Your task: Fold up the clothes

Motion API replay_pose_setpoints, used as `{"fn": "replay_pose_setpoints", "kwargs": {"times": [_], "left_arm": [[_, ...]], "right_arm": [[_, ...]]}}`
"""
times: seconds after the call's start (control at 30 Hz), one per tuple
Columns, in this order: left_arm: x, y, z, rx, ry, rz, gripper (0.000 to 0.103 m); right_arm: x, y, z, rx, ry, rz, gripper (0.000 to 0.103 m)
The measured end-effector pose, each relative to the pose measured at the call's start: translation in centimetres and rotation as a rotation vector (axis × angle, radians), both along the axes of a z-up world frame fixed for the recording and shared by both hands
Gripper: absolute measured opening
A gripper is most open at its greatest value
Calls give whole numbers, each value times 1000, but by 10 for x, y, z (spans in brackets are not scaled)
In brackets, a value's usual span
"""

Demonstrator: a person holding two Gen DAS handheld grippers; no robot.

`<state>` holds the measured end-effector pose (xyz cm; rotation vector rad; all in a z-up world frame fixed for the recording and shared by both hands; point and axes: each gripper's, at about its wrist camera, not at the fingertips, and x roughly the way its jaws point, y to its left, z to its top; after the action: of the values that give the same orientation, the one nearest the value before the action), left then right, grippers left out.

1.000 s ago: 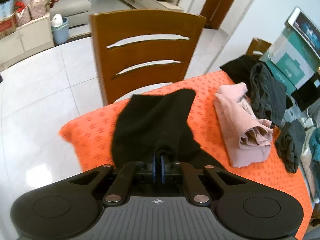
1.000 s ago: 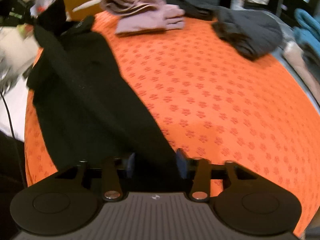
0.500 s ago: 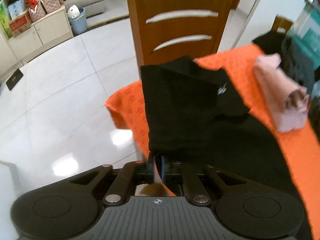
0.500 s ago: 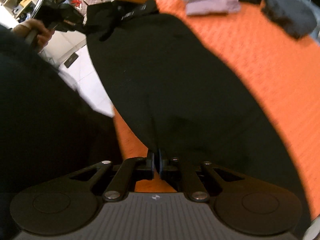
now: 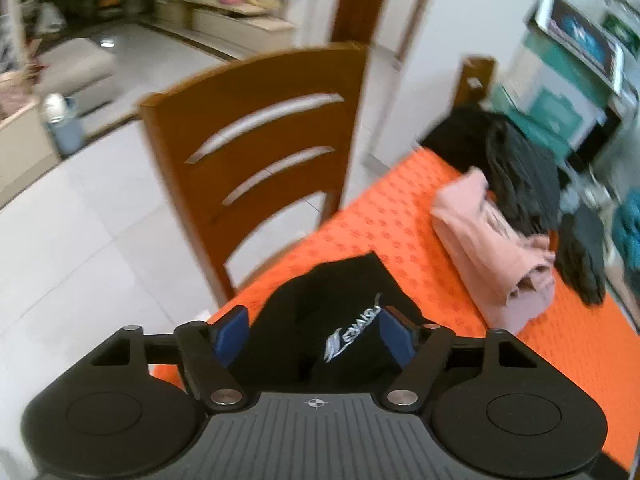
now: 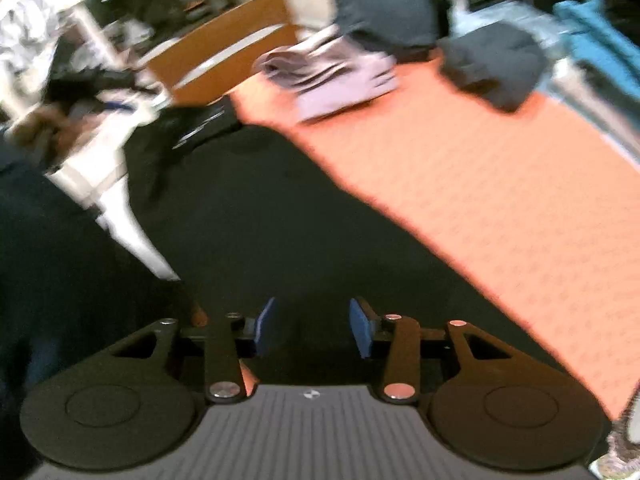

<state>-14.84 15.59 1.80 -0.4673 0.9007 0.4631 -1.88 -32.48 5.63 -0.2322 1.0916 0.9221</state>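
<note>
1. Left claw (image 5: 314, 334): I see its blue pads (image 5: 231, 335) spread wide apart, gripping nothing; a bunched part of the black garment (image 5: 340, 308), bearing a white logo, lies between them.
2. Right claw (image 6: 314, 330): its jaws stand parted over the dark cloth, and I see nothing pinched between its pads (image 6: 361, 330).
3. Black garment (image 6: 256, 208): it lies spread on the tabletop (image 6: 500, 208), which is covered by an orange patterned cloth. In the right wrist view it runs along the tabletop's left edge from the near side toward the far left corner, where its logo end is bunched. Part of it appears to overhang that edge, though blur keeps me from being sure.
4. Pink folded garment (image 5: 492, 256): it rests on the tabletop near the far edge, well apart from the black garment.
5. Dark grey garments (image 5: 520, 172): these are piled just behind the pink one, touching it; a smaller dark piece (image 5: 580, 256) lies beside it toward the right edge.
6. Wooden chair (image 5: 256, 152): it stands on the tiled floor against the tabletop's far left side, its slatted back facing me.
7. Left hand (image 6: 44, 128): in the right wrist view I see it, blurred, at the tabletop's far left corner.
</note>
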Motion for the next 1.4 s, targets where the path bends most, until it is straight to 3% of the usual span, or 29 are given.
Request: {"fn": "replay_pose_setpoints", "kwargs": {"times": [0.17,0.3,0.4,0.63,0.77,0.8,0.83,0.87,0.9,1.03,1.3,1.4], "left_arm": [[40,17,-29,-19,41,-141,80],[66,33,-46,-23,60,-216,80],[80,44,-55,-61,63,-286,80],[116,41,-82,-118,97,-478,79],[113,41,-87,-105,103,-484,66],[113,41,-88,-101,105,-484,48],[112,41,-89,-97,106,-484,15],[111,41,-90,-93,107,-485,5],[107,43,-88,-105,87,-468,5],[93,50,-71,-107,14,-393,5],[85,60,-12,-30,-159,-271,4],[98,62,-13,-20,-167,-248,5]], "right_arm": [[34,11,-30,-113,-68,-83,47],[59,20,-57,-163,-69,-113,48],[69,33,-75,-204,-76,-85,55],[85,59,-103,-257,-53,-23,57],[80,61,-103,-243,-48,-1,52],[78,61,-102,-240,-47,1,44],[76,61,-101,-238,-46,3,24],[74,60,-100,-236,-45,5,15],[72,60,-99,-235,-49,3,5],[57,59,-88,-243,-109,-9,4],[56,52,-31,-258,-354,-111,4],[69,56,-27,-287,-400,-120,4]]}}
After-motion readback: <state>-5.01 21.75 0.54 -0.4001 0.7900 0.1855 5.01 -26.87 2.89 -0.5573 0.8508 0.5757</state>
